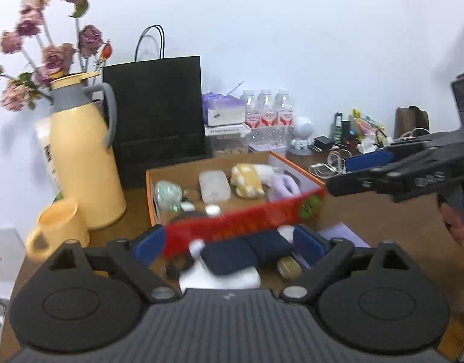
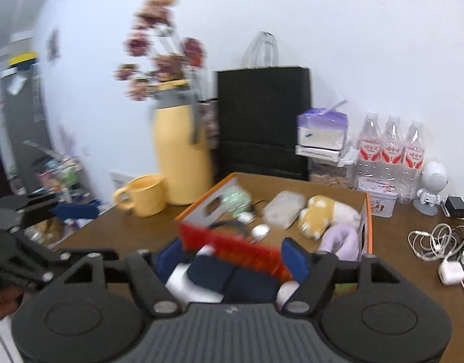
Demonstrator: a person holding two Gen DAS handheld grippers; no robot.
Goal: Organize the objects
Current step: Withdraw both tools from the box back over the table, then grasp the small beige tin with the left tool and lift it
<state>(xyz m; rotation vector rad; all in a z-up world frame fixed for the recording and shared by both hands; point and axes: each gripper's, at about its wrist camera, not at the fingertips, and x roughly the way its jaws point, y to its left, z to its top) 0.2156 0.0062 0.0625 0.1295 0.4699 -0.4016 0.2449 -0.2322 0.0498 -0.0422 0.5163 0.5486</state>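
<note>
A long red thing (image 1: 238, 224) with a green end, blurred, lies across the gap of my left gripper (image 1: 228, 240), whose blue pads (image 1: 150, 242) stand wide apart; I cannot tell if it touches them. Under it lies a dark navy bundle (image 1: 244, 254) on something white. The right wrist view shows the same red thing (image 2: 232, 248) between the spread pads of my right gripper (image 2: 232, 257), over the navy bundle (image 2: 232, 278). Just beyond stands an orange-rimmed cardboard box (image 1: 151, 193) (image 2: 368, 224) holding a clear case, a yellow plush and a purple plush.
A yellow thermos jug (image 1: 83, 163) and yellow mug (image 1: 59, 227) stand left of the box, with a black paper bag (image 1: 156, 112) behind. Water bottles (image 2: 392, 148), a tissue pack, a white figurine (image 2: 431, 187) and tangled cables with chargers (image 2: 437, 242) sit to the right.
</note>
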